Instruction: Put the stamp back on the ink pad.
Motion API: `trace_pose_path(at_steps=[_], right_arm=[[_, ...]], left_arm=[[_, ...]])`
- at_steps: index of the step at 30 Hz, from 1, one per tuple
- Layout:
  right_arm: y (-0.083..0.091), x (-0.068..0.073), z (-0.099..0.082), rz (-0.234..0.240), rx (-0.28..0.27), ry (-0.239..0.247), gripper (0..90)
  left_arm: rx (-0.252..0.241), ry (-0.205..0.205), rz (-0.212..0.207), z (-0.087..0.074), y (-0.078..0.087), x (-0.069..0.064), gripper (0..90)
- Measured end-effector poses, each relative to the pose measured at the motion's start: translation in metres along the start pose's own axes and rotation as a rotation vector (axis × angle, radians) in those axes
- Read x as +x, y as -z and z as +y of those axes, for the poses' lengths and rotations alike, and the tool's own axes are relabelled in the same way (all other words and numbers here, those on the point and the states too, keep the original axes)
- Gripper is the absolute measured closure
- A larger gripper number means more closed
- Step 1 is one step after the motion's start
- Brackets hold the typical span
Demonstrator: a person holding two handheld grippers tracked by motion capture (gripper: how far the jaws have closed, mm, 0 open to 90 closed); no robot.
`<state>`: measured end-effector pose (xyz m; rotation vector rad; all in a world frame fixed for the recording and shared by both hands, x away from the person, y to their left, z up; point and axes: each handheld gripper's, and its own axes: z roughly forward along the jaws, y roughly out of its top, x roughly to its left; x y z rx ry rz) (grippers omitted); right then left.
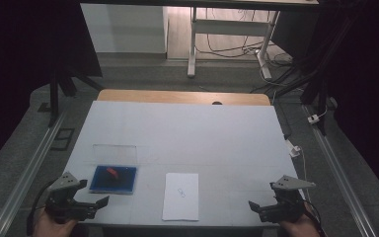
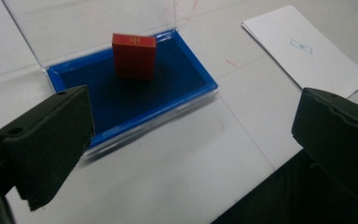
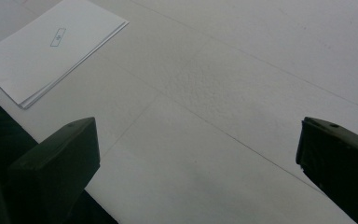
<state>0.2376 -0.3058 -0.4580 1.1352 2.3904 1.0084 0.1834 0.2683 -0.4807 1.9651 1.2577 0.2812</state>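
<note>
Now, at rest: both grippers hung over the table's (image 1: pixel 177 133) near edge, nothing held.
Left gripper (image 1: pixel 90 206): jaws spread wide, released, near-left corner, just short of the tray (image 1: pixel 98 186).
Right gripper (image 1: pixel 261 208): jaws also wide apart, released, near-right corner, bare surface ahead of it.
Block (image 2: pixel 134 56): red, upright on the tray's blue floor, toward its far side; clear lid (image 2: pixel 88 23) open behind it.
Paper (image 1: pixel 181 196): white sheet at the near edge, between the grippers, apart from the tray.
Step, judged: left gripper to reach for the block.
Method: come in level over the tray's near rim, centre the block between the jaws, close on its flat sides, lift straight up clear of the lid.
Left gripper view: showed gold lettering on the block's top and the small blue mark on the paper.
High view: block a mere red smear, but gave both grippers' spacing.
</note>
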Motion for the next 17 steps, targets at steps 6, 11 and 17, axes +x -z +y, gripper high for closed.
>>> trace_pose_path(at_steps=[6, 11, 17], right_arm=[[0.0001, 0.0001, 0.0001, -0.002, 0.0, 0.001, 0.0], [0.0, 0.0002, 0.0003, -0.003, 0.004, 0.002, 0.0], [-0.0005, 0.0003, 0.0001, -0.007, 0.009, 0.008, 0.0]], left_arm=[[0.015, -0.005, 0.012, -0.0028, 0.0022, -0.0033, 0.0], [0.045, -0.006, 0.02, -0.0046, 0.0023, -0.0055, 0.0], [0.049, 0.0, 0.015, -0.0036, 0.0014, -0.0047, 0.0]])
